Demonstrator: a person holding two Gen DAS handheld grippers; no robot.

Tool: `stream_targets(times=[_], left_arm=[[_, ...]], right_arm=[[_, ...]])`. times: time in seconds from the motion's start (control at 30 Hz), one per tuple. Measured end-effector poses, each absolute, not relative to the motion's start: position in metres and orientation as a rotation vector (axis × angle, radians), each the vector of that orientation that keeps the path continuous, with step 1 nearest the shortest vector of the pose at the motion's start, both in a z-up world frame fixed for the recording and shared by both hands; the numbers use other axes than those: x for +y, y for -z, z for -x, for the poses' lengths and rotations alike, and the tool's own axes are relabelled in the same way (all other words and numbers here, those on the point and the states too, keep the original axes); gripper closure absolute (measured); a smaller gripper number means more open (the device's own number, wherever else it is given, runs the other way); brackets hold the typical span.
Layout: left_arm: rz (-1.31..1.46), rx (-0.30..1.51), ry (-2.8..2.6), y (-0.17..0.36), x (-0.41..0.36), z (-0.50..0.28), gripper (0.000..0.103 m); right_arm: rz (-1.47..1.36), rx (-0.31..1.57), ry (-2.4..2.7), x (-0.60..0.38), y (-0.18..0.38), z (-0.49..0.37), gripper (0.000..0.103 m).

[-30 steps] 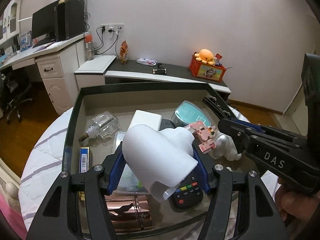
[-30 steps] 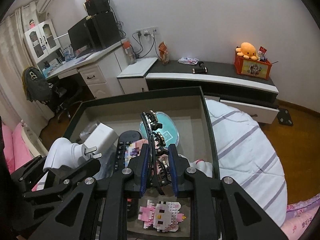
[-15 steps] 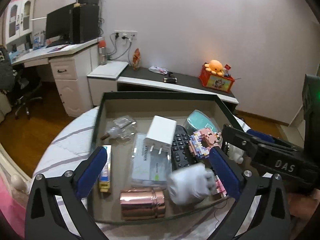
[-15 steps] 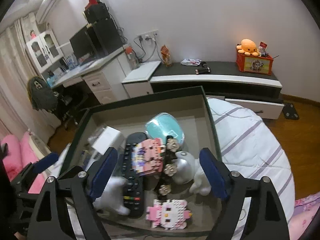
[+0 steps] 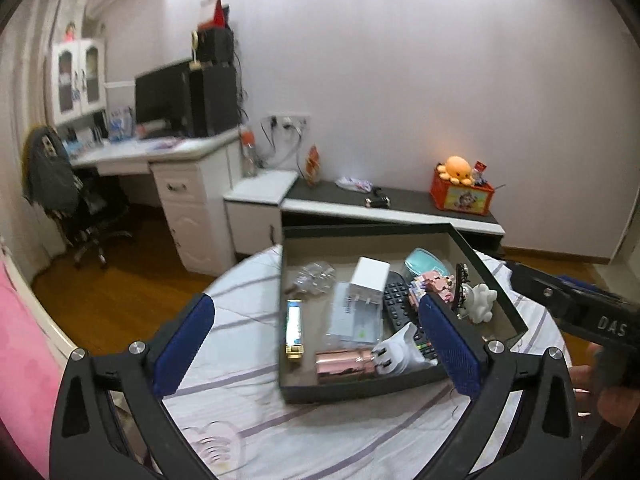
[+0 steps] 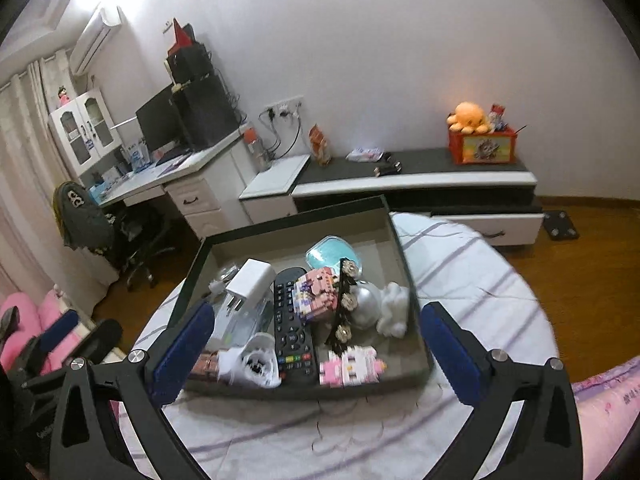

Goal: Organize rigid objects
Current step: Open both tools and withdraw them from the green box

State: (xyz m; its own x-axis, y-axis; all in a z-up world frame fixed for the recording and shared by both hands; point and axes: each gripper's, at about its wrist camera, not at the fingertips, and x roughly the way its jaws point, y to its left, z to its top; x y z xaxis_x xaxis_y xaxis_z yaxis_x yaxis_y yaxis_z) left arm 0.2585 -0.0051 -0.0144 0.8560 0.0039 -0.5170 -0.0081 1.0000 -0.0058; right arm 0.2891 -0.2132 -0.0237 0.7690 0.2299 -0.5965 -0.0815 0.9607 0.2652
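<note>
A dark open box (image 5: 360,390) sits on the striped bedsheet (image 5: 248,408) and holds several items. A white plug adapter (image 5: 396,354) lies at the box's front, next to a rose-gold cylinder (image 5: 344,364). A black flowered hair clip (image 6: 344,300) rests on the pile between a black remote (image 6: 292,328) and a silver-white figure (image 6: 368,304). My left gripper (image 5: 314,308) is open and empty, held back above the box's near edge. My right gripper (image 6: 316,312) has its jaws opening with nothing between them, also back from the box (image 6: 304,392).
Also in the box are a white charger (image 6: 250,284), a teal case (image 6: 332,254) and pink block toys (image 6: 352,366). Beyond the bed are a desk with a monitor (image 5: 168,96), an office chair (image 5: 60,184) and a low cabinet (image 6: 412,176) with an orange toy box (image 6: 480,144).
The left gripper let go of the white adapter and the right let go of the hair clip. Both opened wide and pulled back and up from the box.
</note>
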Motion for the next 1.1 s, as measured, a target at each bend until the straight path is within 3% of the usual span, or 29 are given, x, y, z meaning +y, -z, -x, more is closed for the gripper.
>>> stream_targets(times=[0.6, 0.83, 1.1], left_arm=[[-0.006, 0.422, -0.023, -0.033, 0.008, -0.061, 0.000], [-0.024, 0.394, -0.016, -0.037, 0.005, 0.009, 0.000], [-0.013, 0.360, 0.014, -0.048, 0.007, 0.032, 0.000]], right_arm=[[-0.083, 0.432, -0.021, -0.204, -0.031, -0.041, 0.000], [-0.074, 0.408, 0.024, -0.197, -0.035, 0.028, 0.000], [-0.068, 0.349, 0.046, -0.186, -0.052, 0.052, 0.000]])
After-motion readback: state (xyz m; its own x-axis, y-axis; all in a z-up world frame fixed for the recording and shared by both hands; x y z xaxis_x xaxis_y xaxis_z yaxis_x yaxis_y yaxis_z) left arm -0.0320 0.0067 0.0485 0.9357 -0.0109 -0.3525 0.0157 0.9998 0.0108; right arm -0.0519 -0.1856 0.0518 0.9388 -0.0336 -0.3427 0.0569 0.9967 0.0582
